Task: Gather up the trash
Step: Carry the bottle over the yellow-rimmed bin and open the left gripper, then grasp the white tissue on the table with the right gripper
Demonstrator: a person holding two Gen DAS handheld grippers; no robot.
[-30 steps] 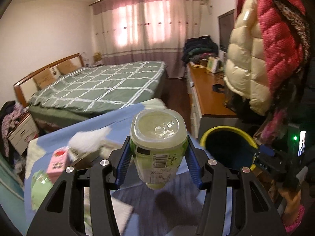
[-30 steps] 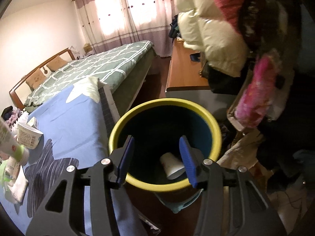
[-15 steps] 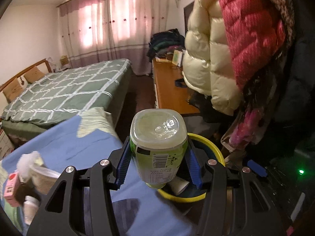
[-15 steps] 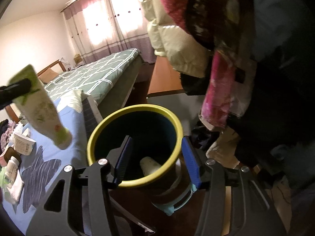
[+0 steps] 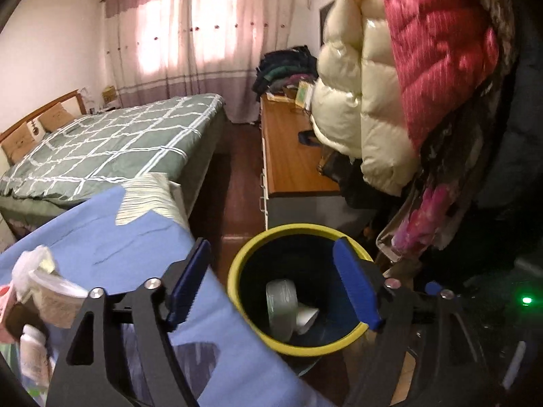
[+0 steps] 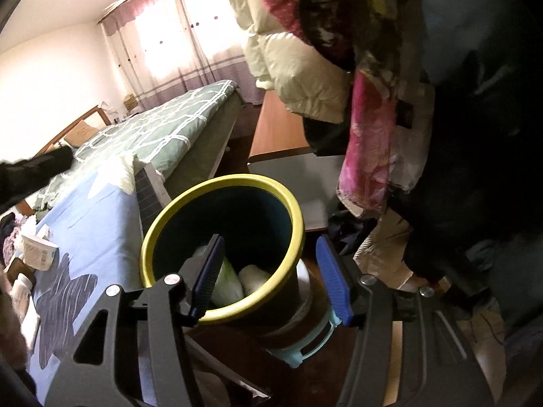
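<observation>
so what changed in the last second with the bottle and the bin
The left gripper swung from over the blue table to above the yellow-rimmed bin, opened its jaws and let go of the green bottle, which now lies in the bin beside the white cup. The right gripper stays open and empty over the bin.

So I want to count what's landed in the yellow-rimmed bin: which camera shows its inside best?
The left wrist view: it looks down into the bin, showing the plastic bottle and a white cup clearly. In the right wrist view the right gripper has a finger in front of the bottle.
</observation>
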